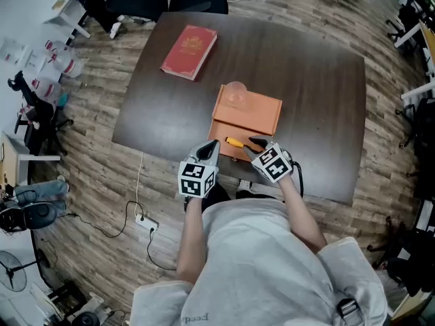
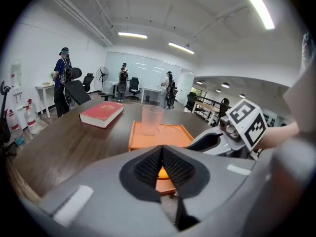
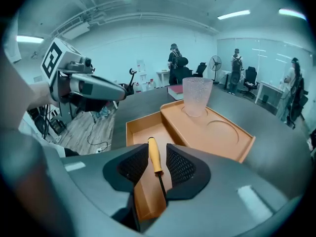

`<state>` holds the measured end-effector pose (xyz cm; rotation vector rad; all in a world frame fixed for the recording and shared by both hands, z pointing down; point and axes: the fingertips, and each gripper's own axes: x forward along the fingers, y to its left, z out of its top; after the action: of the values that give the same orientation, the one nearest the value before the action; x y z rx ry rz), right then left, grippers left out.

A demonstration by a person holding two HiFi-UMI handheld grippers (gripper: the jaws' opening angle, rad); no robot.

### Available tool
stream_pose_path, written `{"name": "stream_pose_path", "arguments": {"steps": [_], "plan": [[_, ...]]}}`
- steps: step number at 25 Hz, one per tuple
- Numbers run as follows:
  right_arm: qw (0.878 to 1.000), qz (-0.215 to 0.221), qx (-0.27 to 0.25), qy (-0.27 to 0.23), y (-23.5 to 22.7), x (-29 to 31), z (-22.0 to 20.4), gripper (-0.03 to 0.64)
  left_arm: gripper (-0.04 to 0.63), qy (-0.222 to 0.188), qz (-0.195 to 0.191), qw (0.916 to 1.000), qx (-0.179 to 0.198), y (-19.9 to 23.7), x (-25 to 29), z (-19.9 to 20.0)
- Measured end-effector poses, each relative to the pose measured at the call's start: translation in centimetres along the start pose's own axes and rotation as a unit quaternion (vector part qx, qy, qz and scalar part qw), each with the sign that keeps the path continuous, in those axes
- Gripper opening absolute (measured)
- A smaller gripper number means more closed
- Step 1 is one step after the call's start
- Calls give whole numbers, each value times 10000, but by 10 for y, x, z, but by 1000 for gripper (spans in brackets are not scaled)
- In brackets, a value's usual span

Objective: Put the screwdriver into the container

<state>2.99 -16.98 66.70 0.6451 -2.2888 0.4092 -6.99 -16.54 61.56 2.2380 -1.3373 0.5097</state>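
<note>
Screwdriver, yellow-handled, held level over the low near compartment of the orange container, handle leading and dark shaft trailing back between the jaws. The right gripper has its jaws about a handle's width apart with the handle between the pads, which I read as a grip. It comes in from 5 o'clock of the container, so the tool lies along the compartment's length and can go in flat.

In the head view the screwdriver sits at the container's 6 o'clock edge. The right gripper is just beside it at 3 o'clock.

The left gripper has its jaws together on nothing. It waits at 7 o'clock of the container, close to the near wall but not touching it, probably to keep the drop zone clear.

A clear plastic cup stands upright in a round recess on the raised part, at 11 o'clock, well away from the tool's path. A red book lies flat on the table at 10 o'clock, apart from the container.

Judged stage: tool over the compartment, release pending.
</note>
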Motion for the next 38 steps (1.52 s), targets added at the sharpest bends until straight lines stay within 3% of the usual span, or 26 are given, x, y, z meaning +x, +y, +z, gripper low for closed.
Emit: {"name": "stream_pose_path", "arguments": {"steps": [10, 29, 38], "plan": [[9938, -229, 816, -718, -22, -36, -9, 110, 55, 22, -46, 9999, 95, -10, 8, -2], [9931, 341, 817, -770, 9, -12, -7, 105, 55, 73, 115, 9999, -98, 14, -7, -11], [9939, 305, 773, -727, 11, -10, -7, 30, 55, 67, 122, 9999, -71, 14, -7, -11]]}}
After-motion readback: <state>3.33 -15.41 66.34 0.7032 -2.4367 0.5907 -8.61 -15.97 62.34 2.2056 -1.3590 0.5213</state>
